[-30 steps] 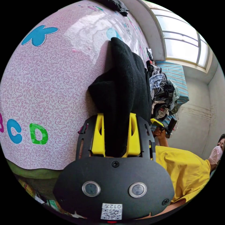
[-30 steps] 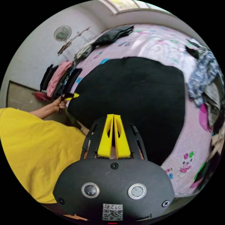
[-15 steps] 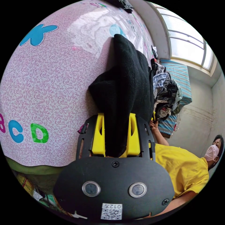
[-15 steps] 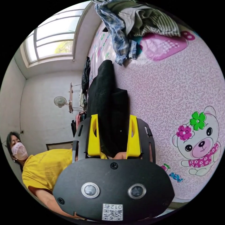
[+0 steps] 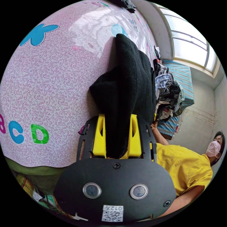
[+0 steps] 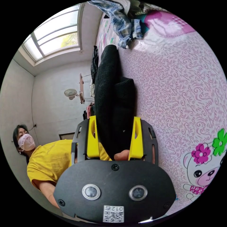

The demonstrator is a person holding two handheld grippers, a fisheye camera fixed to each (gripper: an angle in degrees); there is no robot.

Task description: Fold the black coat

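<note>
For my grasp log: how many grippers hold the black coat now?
2. The left gripper and the right gripper each have the black coat between their fingers.

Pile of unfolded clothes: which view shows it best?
The left gripper view: the pile of unfolded clothes sits heaped beyond the black coat. The right gripper view catches just a plaid piece of it at the edge.
</note>
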